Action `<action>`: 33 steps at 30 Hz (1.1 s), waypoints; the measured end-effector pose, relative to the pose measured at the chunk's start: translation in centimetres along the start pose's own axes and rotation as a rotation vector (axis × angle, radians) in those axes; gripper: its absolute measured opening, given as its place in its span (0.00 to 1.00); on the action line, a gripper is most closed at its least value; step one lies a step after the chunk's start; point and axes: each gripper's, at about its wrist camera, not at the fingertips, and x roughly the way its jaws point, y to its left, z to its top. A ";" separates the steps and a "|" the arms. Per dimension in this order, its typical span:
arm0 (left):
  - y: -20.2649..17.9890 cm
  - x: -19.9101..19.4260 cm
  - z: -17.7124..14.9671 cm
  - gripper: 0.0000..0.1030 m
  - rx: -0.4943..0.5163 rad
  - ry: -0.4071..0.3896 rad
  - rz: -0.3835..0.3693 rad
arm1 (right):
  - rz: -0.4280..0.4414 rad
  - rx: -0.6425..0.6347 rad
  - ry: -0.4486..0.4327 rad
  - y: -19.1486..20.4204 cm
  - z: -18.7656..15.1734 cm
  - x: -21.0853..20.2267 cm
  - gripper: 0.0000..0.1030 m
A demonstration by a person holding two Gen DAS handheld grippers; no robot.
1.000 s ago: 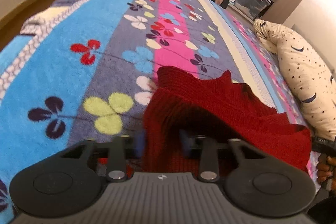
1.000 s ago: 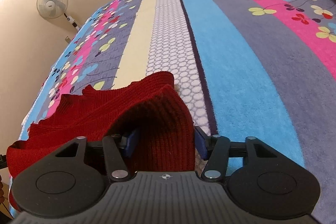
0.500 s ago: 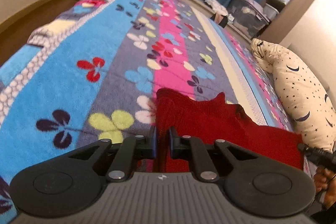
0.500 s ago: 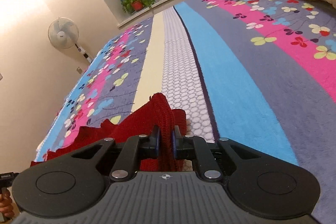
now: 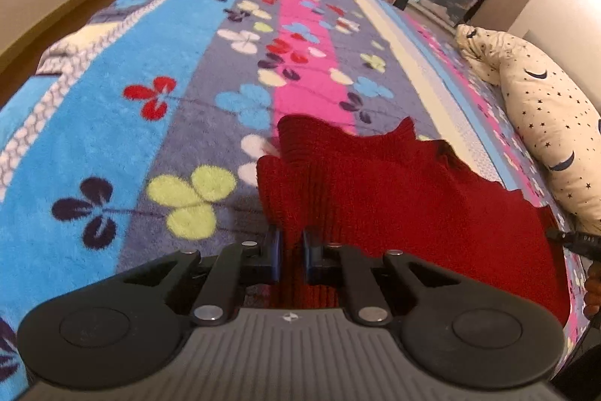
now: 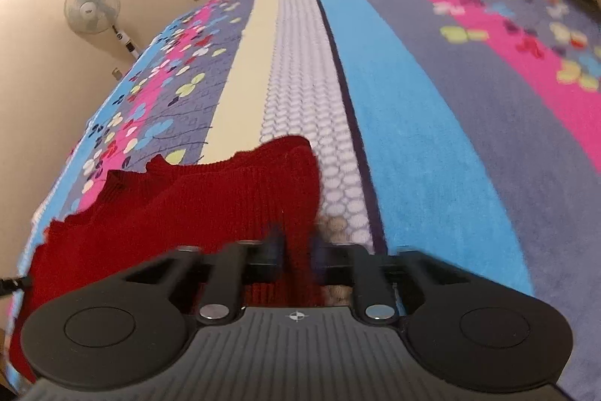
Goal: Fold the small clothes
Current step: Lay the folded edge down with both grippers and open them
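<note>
**Near hem pinched at both corners, ready for the fold**

The red knit garment [image 5: 394, 190] is lying on the striped, flower-patterned bedspread [image 5: 112, 123], at the near edge of the bed, with its far end reaching out over the grey and pink stripes. A star-printed pillow [image 5: 544, 123] is resting well off to one side, and a standing fan [image 6: 92, 6] is seen by the wall.

The left gripper [image 5: 291, 256] is being held almost fully closed, its blue pads [image 5: 275, 256] pressing a thin fold of the red knit at the garment's left near corner. The right gripper [image 6: 296, 250] is likewise nearly closed on the opposite near corner; its jaws have just been closing, and red fabric is gripped between them, though that view is smeared by blur. The cloth between the two grips is being kept fairly flat rather than bunched.

The step in hand is judged to be the grasp that opens a fold: both near corners are secured, and no layer is yet seen doubled over. The next move is likely to call for both corners being lifted together and carried away over the garment toward its far edge, level with each other, so that the hem is laid squarely. Uneven lifting would probably skew the fold, and the soft knit may sag in the middle.
</note>
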 end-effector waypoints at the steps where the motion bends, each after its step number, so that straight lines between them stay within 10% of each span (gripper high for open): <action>1: -0.1 -0.3 0.0 0.12 0.010 -0.015 0.000 | -0.004 -0.020 -0.022 0.3 0.0 -0.3 0.11; 18: -2.1 -3.4 0.8 0.10 0.096 -0.236 0.037 | 0.024 -0.041 -0.224 0.9 1.0 -3.4 0.11; 33: -2.5 -3.1 1.0 0.10 0.123 -0.265 0.058 | 0.017 -0.075 -0.261 1.5 0.9 -3.8 0.10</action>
